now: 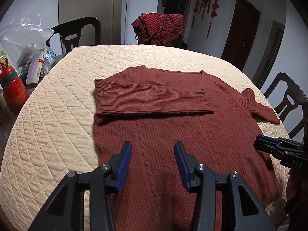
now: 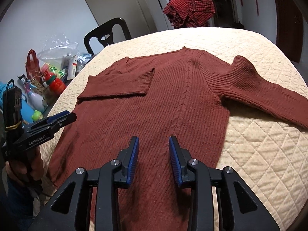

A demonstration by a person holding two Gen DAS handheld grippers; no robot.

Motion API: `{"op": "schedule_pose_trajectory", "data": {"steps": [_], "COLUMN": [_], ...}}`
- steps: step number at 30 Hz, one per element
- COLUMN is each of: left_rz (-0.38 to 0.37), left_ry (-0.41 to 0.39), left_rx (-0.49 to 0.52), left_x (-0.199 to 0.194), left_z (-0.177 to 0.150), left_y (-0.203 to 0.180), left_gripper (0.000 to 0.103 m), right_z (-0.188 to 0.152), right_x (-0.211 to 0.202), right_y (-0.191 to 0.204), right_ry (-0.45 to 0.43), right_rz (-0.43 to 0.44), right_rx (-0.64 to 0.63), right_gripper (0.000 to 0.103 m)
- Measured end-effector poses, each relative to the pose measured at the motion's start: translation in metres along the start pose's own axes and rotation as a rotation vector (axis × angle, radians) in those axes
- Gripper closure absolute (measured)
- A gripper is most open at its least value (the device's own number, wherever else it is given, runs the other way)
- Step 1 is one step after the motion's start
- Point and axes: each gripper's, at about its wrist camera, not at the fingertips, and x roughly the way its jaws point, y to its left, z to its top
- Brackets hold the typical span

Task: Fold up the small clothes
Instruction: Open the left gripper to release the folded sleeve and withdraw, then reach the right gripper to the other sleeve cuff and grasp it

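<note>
A: L gripper [image 1: 153,158]?
B: I see jaws wide, nothing held, over sweater [image 1: 173,134] hem. "GenRobot.AI" on its side.
A: R gripper [image 2: 153,152]?
B: Narrower gap, empty too. Sweater flat on quilt [image 2: 259,144], left sleeve [image 1: 152,100] folded across chest.

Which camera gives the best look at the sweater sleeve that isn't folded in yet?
The right wrist view: the unfolded sleeve lies in full across the quilted table cover. The left wrist view shows the same sleeve small and squeezed at the frame's right side.

left gripper [image 2: 63,116]: "GenRobot.AI" | right gripper [image 1: 263,141]: "DAS"
</note>
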Motion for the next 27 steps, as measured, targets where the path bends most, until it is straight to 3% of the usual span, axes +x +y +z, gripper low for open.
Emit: {"op": "schedule_pose_trajectory", "data": {"steps": [14,23,27], "left_rz": [-0.006,-0.011,-0.008], "left_ry": [-0.031,-0.011,-0.007], "left_rx": [0.024,0.047,0.052], "left_x": [-0.009,0.009,0.018], "left_z": [0.003,0.009,0.014], "left_y": [-0.017,-0.020,-0.019], "left_gripper": [0.050,0.047,0.047], "right_z": [-0.005,-0.004,-0.004], "right_x": [-0.022,-0.041,-0.048], "right_y": [-0.014,-0.055,-0.084], "right_ry": [-0.047,-0.103,-0.127], "right_rz": [-0.028,-0.111,-0.146], "right_rx": [0.047,0.161,0.256], "right_gripper": [0.070,0.069,0.054]}}
